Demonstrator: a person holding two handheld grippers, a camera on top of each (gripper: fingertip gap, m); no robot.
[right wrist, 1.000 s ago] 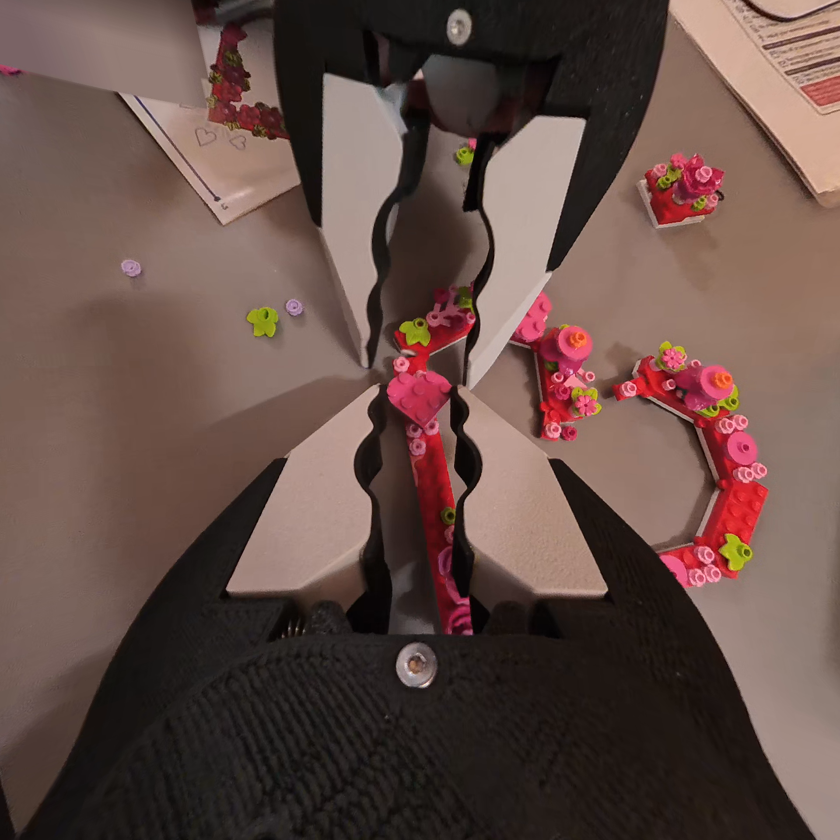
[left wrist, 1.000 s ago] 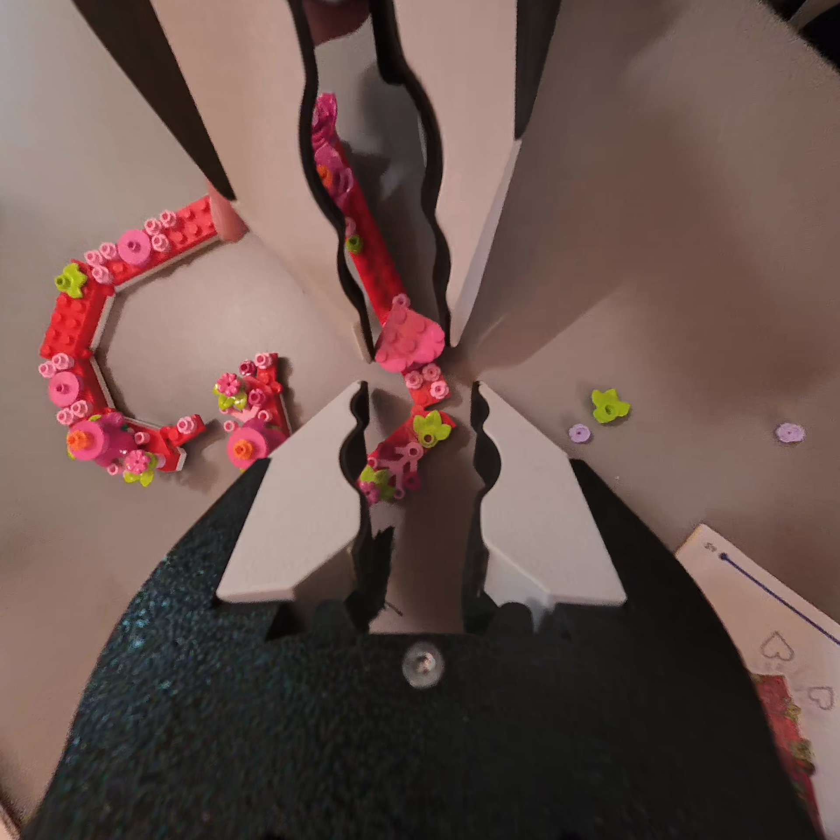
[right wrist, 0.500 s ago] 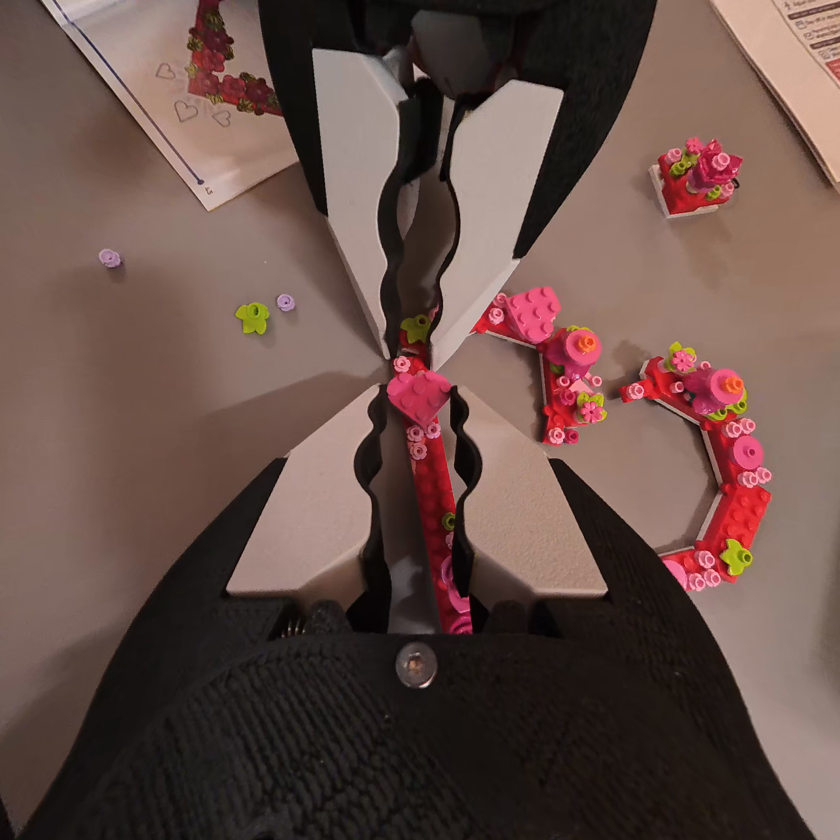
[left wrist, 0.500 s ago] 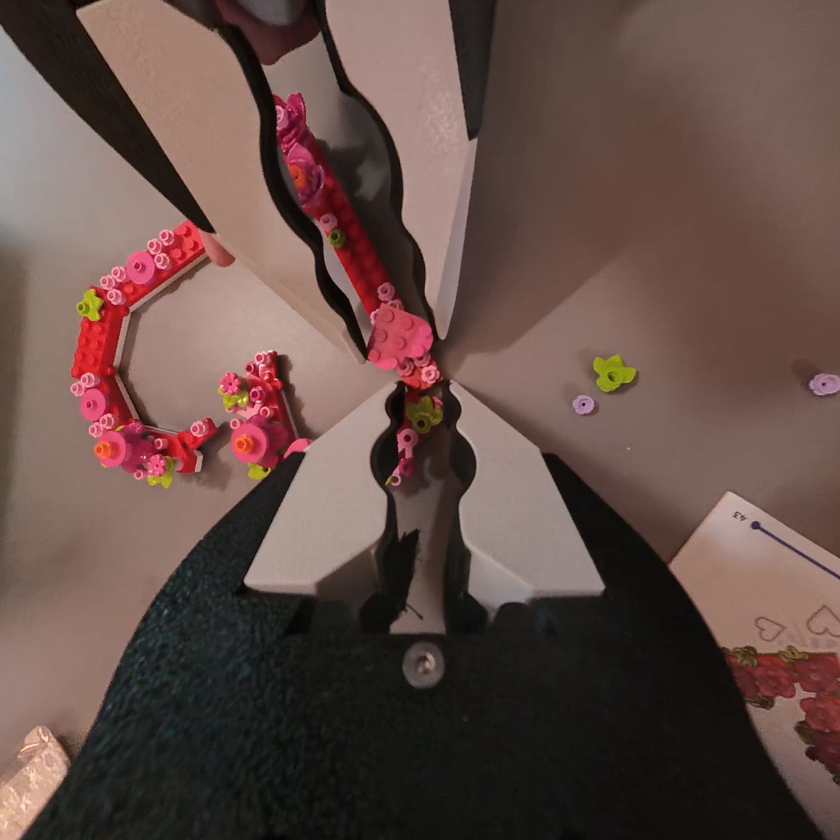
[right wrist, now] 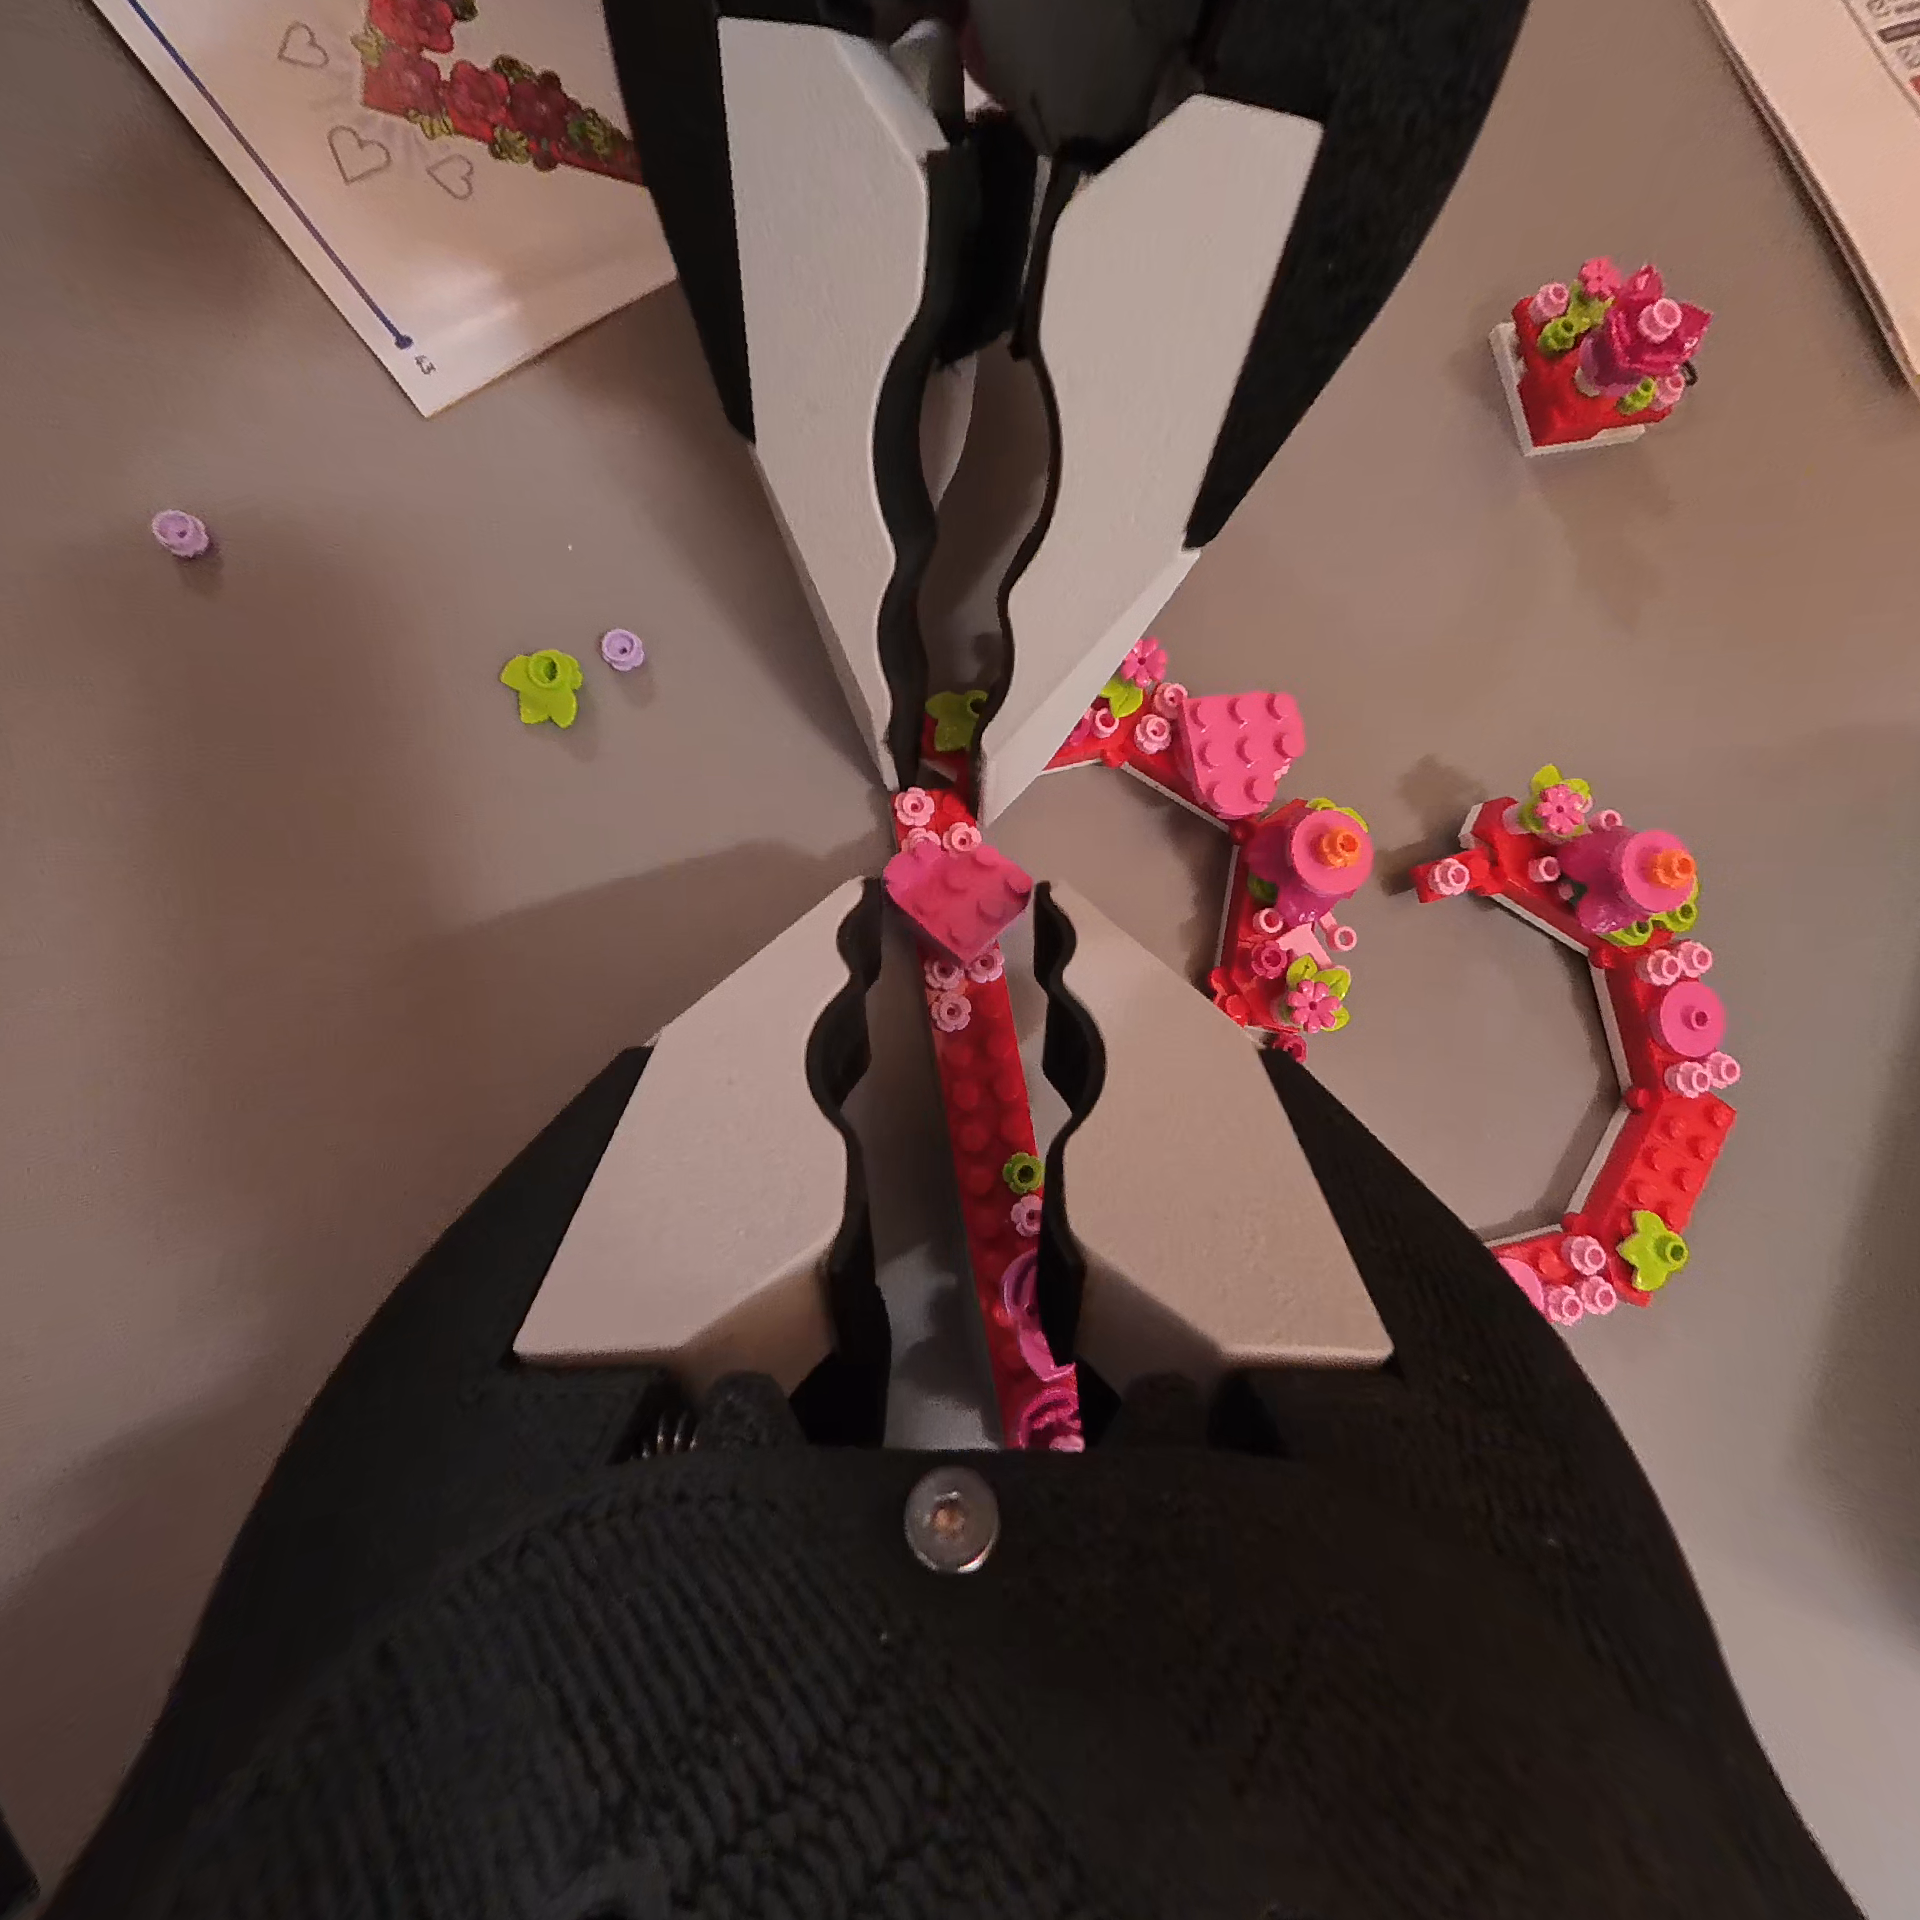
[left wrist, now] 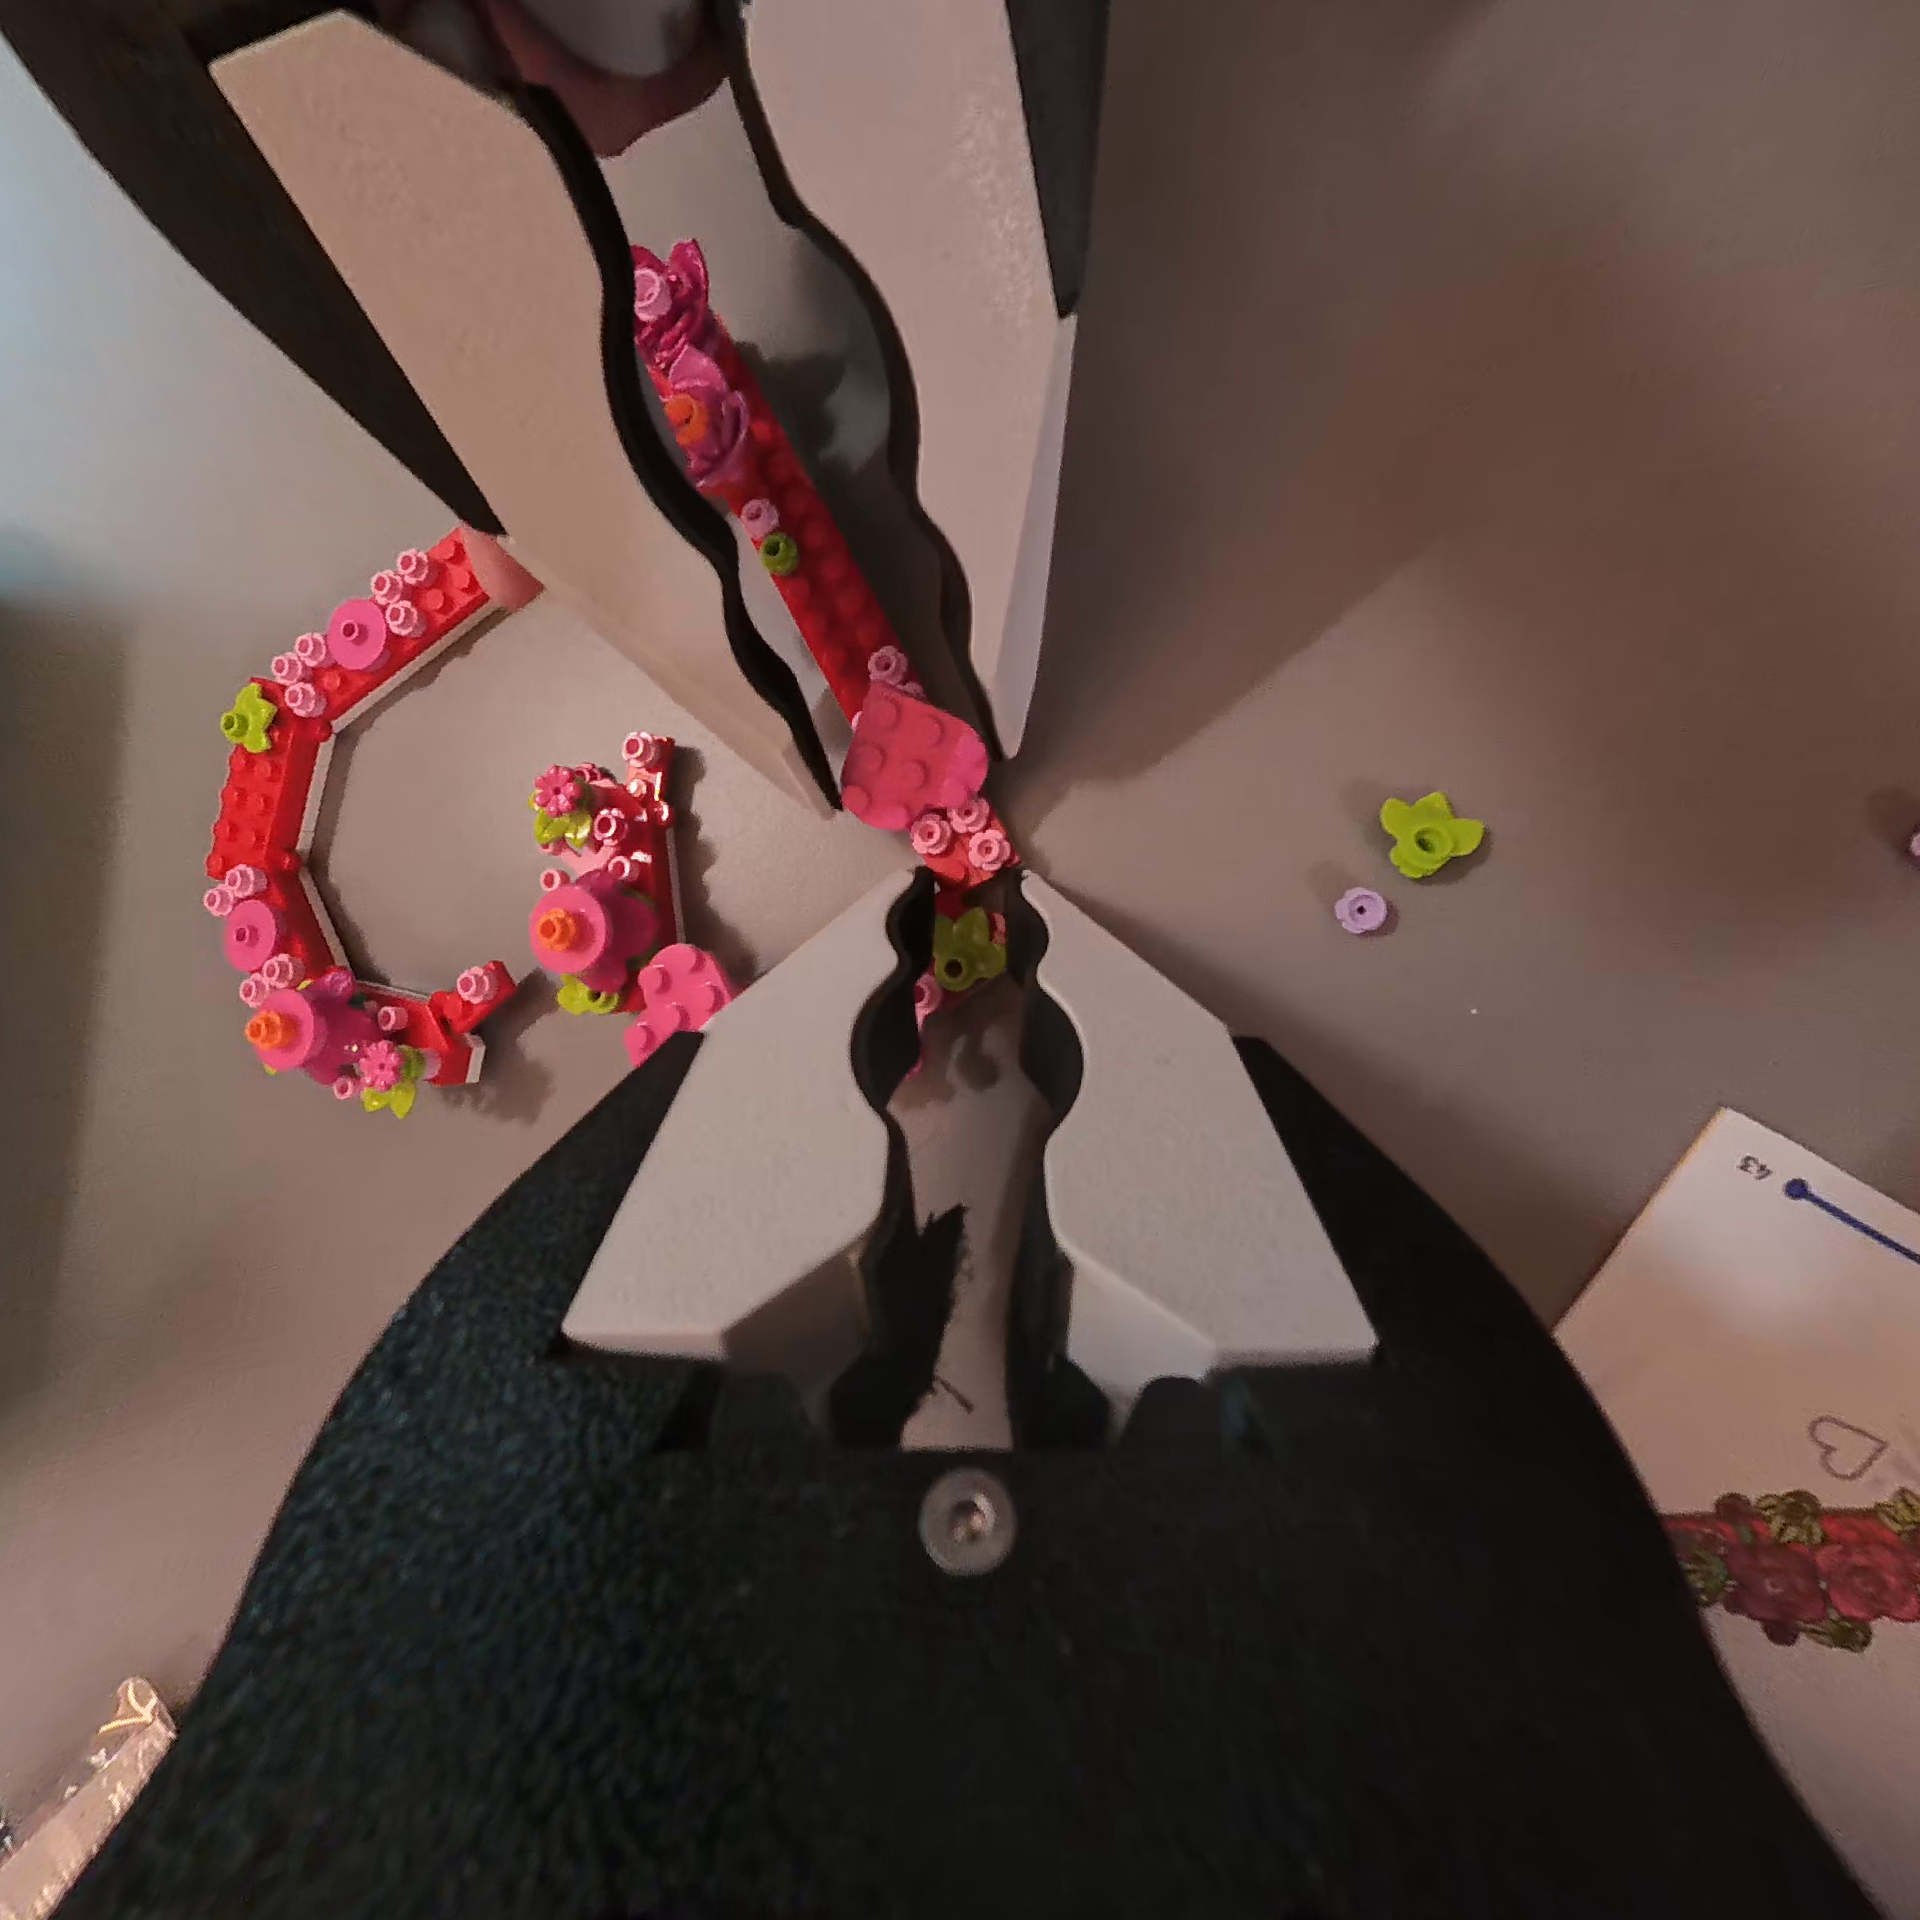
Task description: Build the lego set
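My right gripper (right wrist: 954, 894) is shut on a long red flowered strip (right wrist: 977, 1101) with a pink heart plate (right wrist: 956, 883) at its front end. My left gripper (left wrist: 966, 888) is shut on the end of a short red flowered segment with a green leaf (left wrist: 961, 945). The two grippers face each other tip to tip just above the grey table. The strip's end (left wrist: 961, 842) touches the leaf segment. In the right wrist view the leaf segment (right wrist: 951, 717) runs on to a curved piece with a second pink heart (right wrist: 1236, 748) lying on the table.
A red C-shaped flowered arc (right wrist: 1662, 1039) lies beside the curved piece; it also shows in the left wrist view (left wrist: 260, 831). A small flowered block (right wrist: 1590, 353), a loose green leaf (right wrist: 540, 686), lilac studs (right wrist: 621, 649), an instruction booklet (right wrist: 416, 156) and papers (right wrist: 1849, 156) lie around. The small flowered block (right wrist: 1590, 353) is about 15 centimeters from both grippers' fingertips.
My left gripper has closed on the leaf segment, which it straddled open a second ago. Both grippers have drawn closer, and the strip's end now meets the segment.
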